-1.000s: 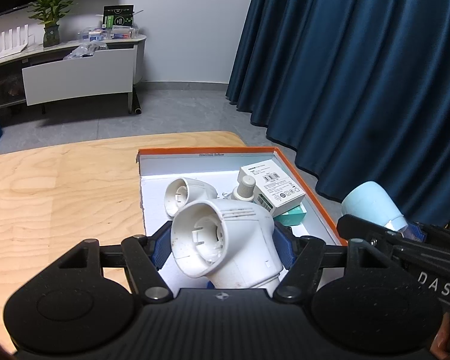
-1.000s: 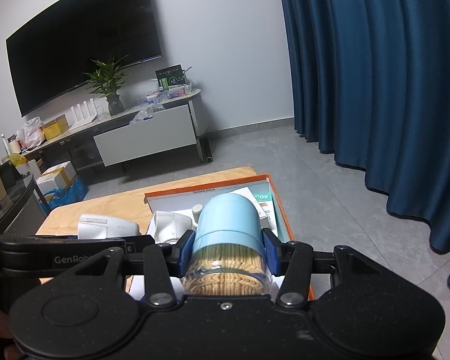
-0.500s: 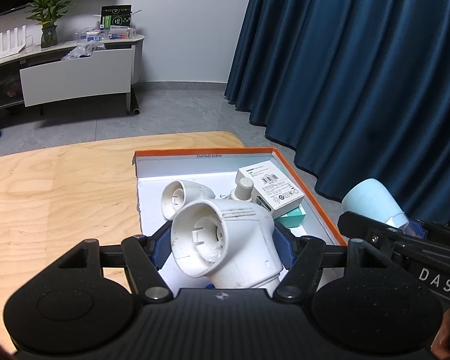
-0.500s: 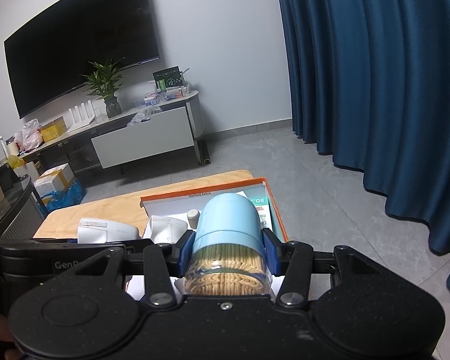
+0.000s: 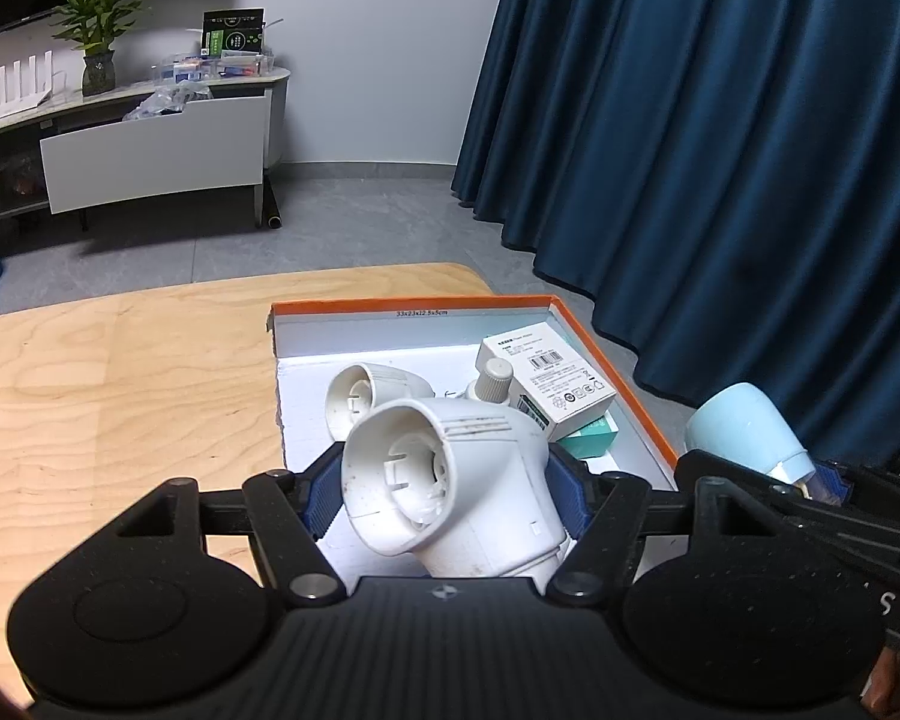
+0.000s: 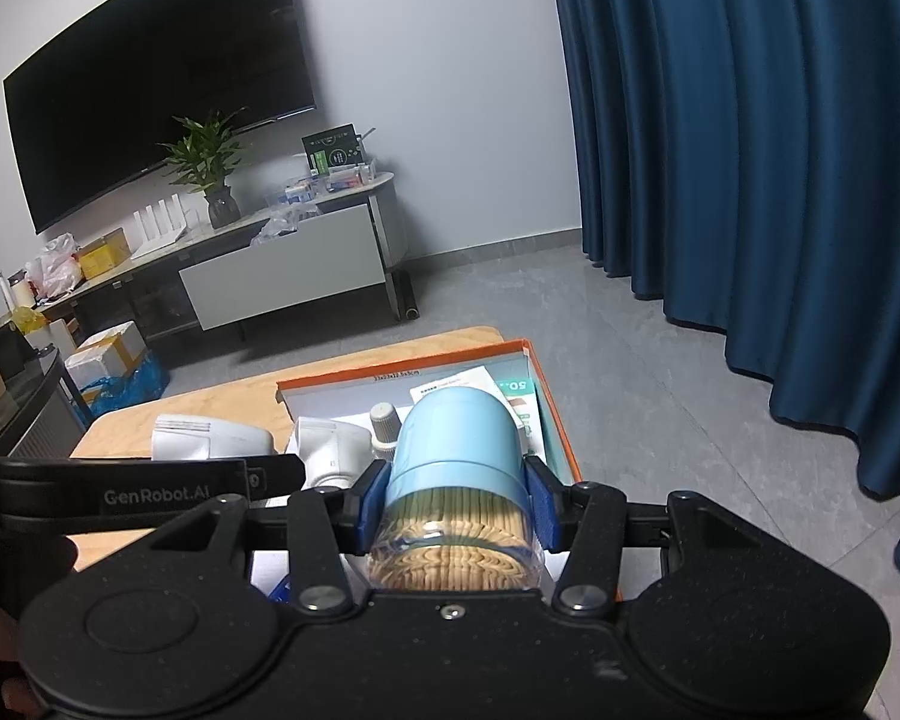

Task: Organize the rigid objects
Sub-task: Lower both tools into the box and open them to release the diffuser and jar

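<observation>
Both hands are loaded and hanging over the orange-rimmed box, so let's take them from the grip outward. The left gripper is clamped on a white plastic elbow-shaped housing, blue pads pressed to its flanks, its round open mouth tilted up and away from the person, its stubby neck running back down toward the gripper body. Directly beyond and below it lies the near half of the box's white floor. A second white housing already sits there, just beyond the held one, with a small capped bottle beside it and a white carton and a teal packet toward the box's right wall.

The right gripper is squeezed shut on a toothpick jar, blue lid pointing forward over the box, clear body full of sticks back between the pads. Its long axis runs along the fingers, toward the box's far wall.

That's the relation that counts: both pieces hang above the near end of the box, the housing toward its left side, the jar toward its right wall. I'd say the left hand has the clearer drop, straight down in front of the housing already there. The jar looks trickier, since cartons crowd the right side.
</observation>
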The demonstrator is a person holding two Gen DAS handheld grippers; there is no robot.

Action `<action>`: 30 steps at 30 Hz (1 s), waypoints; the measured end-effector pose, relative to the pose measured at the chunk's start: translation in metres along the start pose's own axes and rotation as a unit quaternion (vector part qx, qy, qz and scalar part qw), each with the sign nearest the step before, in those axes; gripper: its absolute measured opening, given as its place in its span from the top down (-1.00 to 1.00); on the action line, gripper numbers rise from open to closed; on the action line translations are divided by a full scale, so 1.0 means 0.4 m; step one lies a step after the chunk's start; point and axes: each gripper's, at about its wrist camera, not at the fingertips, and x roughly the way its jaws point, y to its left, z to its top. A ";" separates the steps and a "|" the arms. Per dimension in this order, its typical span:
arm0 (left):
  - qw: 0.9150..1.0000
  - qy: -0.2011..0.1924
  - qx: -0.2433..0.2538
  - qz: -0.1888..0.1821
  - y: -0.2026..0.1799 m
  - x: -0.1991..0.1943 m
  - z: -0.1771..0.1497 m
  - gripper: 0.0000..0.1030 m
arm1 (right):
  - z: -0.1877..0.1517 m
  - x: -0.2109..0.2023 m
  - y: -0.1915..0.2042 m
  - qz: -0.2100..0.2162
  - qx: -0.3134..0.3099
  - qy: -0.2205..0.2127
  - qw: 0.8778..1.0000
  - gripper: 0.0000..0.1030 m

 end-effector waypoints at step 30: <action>1.000 0.011 0.011 -0.002 -0.009 0.043 0.013 -0.34 | -0.020 0.056 -0.012 -0.012 0.001 -0.001 1.000 -0.28</action>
